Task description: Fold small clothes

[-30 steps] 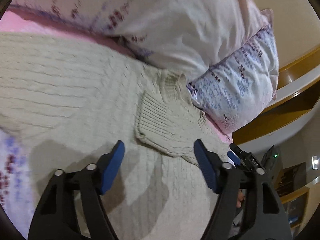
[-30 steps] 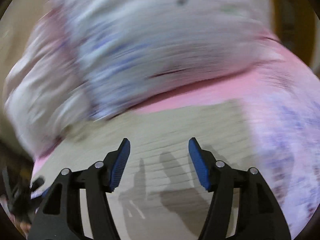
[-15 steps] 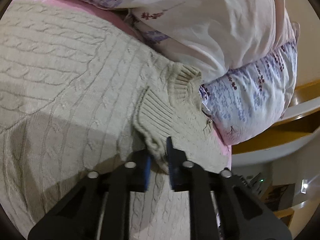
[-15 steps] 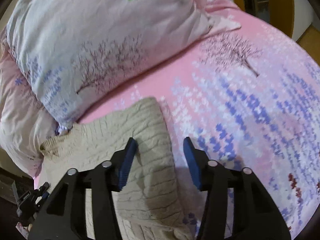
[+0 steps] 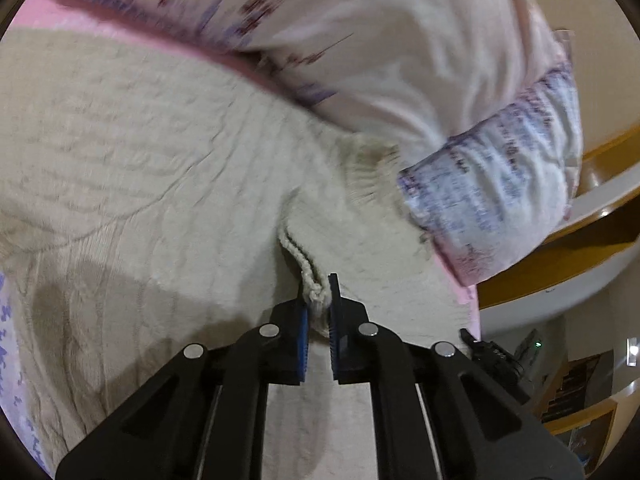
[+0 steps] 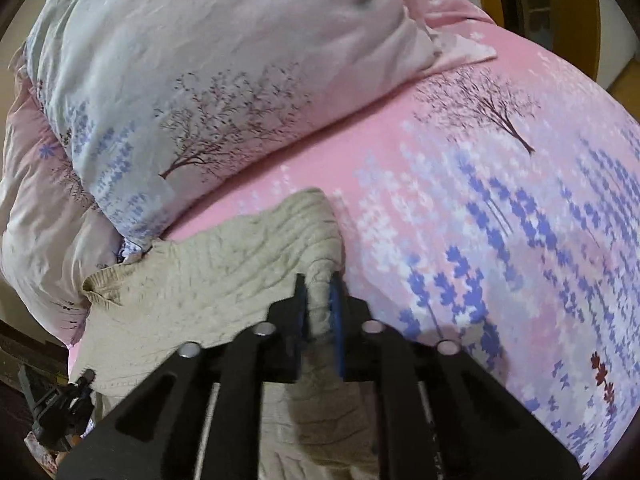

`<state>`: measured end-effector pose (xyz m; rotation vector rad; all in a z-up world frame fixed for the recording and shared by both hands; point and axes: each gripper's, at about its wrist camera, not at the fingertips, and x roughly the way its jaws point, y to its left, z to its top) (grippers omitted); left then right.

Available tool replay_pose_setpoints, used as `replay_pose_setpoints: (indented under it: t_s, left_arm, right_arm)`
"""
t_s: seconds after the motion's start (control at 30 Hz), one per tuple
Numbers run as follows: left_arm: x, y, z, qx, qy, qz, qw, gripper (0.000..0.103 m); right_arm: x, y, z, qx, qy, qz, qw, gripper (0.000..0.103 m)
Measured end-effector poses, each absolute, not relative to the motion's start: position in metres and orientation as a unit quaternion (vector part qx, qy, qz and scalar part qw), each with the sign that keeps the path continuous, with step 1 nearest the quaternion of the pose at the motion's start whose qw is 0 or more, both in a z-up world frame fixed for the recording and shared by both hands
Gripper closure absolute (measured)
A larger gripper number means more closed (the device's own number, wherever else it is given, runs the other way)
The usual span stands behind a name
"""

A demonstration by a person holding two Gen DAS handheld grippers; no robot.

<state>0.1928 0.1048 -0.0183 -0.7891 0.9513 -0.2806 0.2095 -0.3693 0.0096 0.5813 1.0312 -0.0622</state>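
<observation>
Nearest in the left wrist view, the left tongs (image 5: 319,300), black arms with blue pads, are pressed together on a ribbed edge of the beige cable-knit sweater (image 5: 152,168), a small bunch of the knit pinched up between the tips. The sweater lies spread on the bed, filling most of that view, with the ribbed edge running up from the pinch as a raised fold. Nearest in the right wrist view, the right tongs (image 6: 319,300) are likewise closed on a fold of the same sweater (image 6: 224,276), gripping it at its right-hand border where the knit meets the sheet. Seen from here the garment lies rumpled, its far corner curled and lifted slightly off the bedding. Under and beside it spreads the pink bedsheet printed with purple flowers and dark trees (image 6: 500,200), bare to the right of the sweater. Farther back, a pale pillow with a tree print and a green clover mark (image 6: 224,68) rests on the sheet, its lower edge near the sweater's far border. In the left view the pillow (image 5: 400,52) is blurred, and beyond it to the right shows a curved wooden bed frame (image 5: 600,216).
</observation>
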Motion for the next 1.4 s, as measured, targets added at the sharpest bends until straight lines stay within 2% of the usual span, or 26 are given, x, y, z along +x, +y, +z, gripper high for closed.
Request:
replay_pose_setpoints:
  t_s: [0.1, 0.2, 0.33, 0.5, 0.57, 0.6, 0.63, 0.7, 0.83, 0.97, 1.0, 1.07, 1.1, 1.13, 1.2, 1.27, 1.4]
  left_arm:
    - [0.195, 0.104, -0.023, -0.363, 0.447, -0.135, 0.806, 0.095]
    - [0.197, 0.102, -0.02, -0.357, 0.444, -0.142, 0.81, 0.095]
    - [0.2, 0.103, -0.022, -0.363, 0.446, -0.144, 0.806, 0.095]
    - [0.2, 0.101, -0.022, -0.359, 0.448, -0.142, 0.807, 0.095]
    - [0.2, 0.1, -0.022, -0.358, 0.448, -0.141, 0.807, 0.095]
    - [0.201, 0.1, -0.021, -0.358, 0.448, -0.14, 0.807, 0.095]
    - [0.201, 0.1, -0.021, -0.357, 0.449, -0.139, 0.808, 0.095]
    - [0.204, 0.098, -0.02, -0.354, 0.448, -0.137, 0.809, 0.095]
    - [0.208, 0.089, -0.015, -0.338, 0.443, -0.139, 0.819, 0.095]
    - [0.211, 0.082, -0.017, -0.325, 0.449, -0.139, 0.82, 0.095]
    - [0.212, 0.083, -0.02, -0.324, 0.453, -0.136, 0.819, 0.095]
    - [0.212, 0.086, -0.022, -0.33, 0.456, -0.139, 0.815, 0.095]
    - [0.211, 0.089, -0.022, -0.334, 0.459, -0.143, 0.811, 0.095]
    - [0.21, 0.091, -0.021, -0.335, 0.46, -0.143, 0.81, 0.094]
    - [0.205, 0.097, -0.016, -0.332, 0.455, -0.136, 0.815, 0.09]
    - [0.201, 0.104, -0.011, -0.332, 0.447, -0.131, 0.82, 0.079]
    - [0.188, 0.125, 0.001, -0.339, 0.432, -0.122, 0.827, 0.075]
  right_arm:
    - [0.195, -0.373, 0.02, 0.275, 0.483, -0.027, 0.831, 0.056]
    - [0.169, -0.374, 0.033, 0.257, 0.468, -0.01, 0.845, 0.056]
    - [0.133, -0.348, 0.048, 0.134, 0.468, -0.006, 0.874, 0.056]
    - [0.121, -0.326, 0.04, 0.046, 0.491, -0.005, 0.87, 0.056]
    - [0.123, -0.322, 0.037, 0.033, 0.493, -0.009, 0.869, 0.059]
    - [0.126, -0.32, 0.034, 0.029, 0.493, -0.013, 0.869, 0.065]
    - [0.13, -0.318, 0.033, 0.021, 0.492, -0.022, 0.87, 0.081]
    - [0.135, -0.318, 0.03, 0.026, 0.491, -0.029, 0.87, 0.089]
    - [0.126, -0.34, 0.033, 0.108, 0.456, -0.061, 0.881, 0.091]
    - [0.115, -0.354, 0.022, 0.178, 0.457, -0.091, 0.867, 0.09]
    - [0.113, -0.353, 0.021, 0.185, 0.456, -0.096, 0.865, 0.088]
    - [0.114, -0.343, 0.025, 0.151, 0.468, -0.106, 0.865, 0.075]
    - [0.111, -0.341, 0.031, 0.138, 0.464, -0.119, 0.867, 0.06]
    - [0.106, -0.34, 0.039, 0.131, 0.451, -0.133, 0.873, 0.05]
    - [0.097, -0.338, 0.057, 0.125, 0.414, -0.157, 0.888, 0.046]
    - [0.097, -0.332, 0.075, 0.115, 0.385, -0.158, 0.902, 0.045]
    - [0.133, -0.289, 0.072, 0.088, 0.427, -0.051, 0.899, 0.045]
